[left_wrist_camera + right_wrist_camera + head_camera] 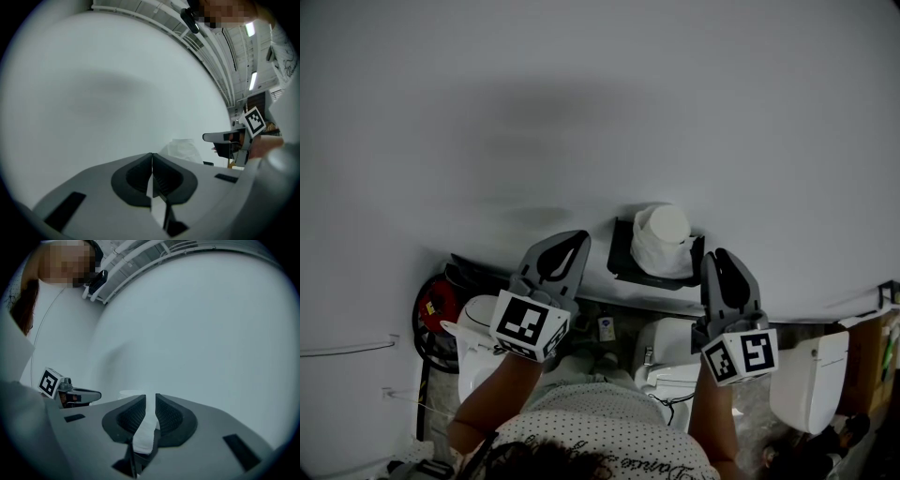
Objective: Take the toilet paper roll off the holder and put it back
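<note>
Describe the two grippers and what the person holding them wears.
Both the left gripper and right gripper are matte grey, with tapering jaws lined by dark ribbed pads. Each carries a white cube bearing black square markers. The person wears a white top with small dark dots; its sleeves stop short of the forearms.

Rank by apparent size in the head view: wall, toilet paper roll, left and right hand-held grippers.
1. wall, fills most of the view.
2. left hand-held gripper and right hand-held gripper: look alike, not ranked; both are nearest the camera, which enlarges them.
3. toilet paper roll.
</note>
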A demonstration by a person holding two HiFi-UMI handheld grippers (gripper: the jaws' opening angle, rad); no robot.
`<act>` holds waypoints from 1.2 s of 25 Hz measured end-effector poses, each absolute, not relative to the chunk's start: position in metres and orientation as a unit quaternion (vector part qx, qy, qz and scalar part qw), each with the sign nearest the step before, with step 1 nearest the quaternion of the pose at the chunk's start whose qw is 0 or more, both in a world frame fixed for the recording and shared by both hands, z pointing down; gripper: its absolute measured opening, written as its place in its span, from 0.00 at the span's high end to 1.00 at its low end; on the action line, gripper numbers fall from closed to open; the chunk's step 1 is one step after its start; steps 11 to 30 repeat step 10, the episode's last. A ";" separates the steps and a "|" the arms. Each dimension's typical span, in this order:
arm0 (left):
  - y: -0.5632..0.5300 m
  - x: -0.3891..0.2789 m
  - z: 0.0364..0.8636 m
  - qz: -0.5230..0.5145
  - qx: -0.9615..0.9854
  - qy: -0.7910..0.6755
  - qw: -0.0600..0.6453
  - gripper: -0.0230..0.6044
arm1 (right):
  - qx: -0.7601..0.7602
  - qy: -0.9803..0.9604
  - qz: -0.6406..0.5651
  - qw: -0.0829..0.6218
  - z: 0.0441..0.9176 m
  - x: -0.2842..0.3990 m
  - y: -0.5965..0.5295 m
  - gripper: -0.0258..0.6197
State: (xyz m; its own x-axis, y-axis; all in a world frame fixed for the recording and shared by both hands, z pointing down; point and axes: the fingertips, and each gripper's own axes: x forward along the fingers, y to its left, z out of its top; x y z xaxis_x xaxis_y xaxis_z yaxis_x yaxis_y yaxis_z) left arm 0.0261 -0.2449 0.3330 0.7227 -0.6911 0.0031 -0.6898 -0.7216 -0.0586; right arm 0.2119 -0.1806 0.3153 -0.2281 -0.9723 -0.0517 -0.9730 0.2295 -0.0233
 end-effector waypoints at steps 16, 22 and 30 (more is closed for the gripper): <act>-0.250 0.027 0.333 -0.014 -0.929 0.370 0.026 0.96 | -0.619 0.785 0.008 0.026 0.315 0.210 -0.187 0.84; -0.250 0.027 0.333 -0.014 -0.929 0.370 0.026 0.96 | -0.619 0.785 0.008 0.026 0.315 0.210 -0.187 0.84; -0.250 0.027 0.333 -0.014 -0.929 0.370 0.026 0.96 | -0.619 0.785 0.008 0.026 0.315 0.210 -0.187 0.84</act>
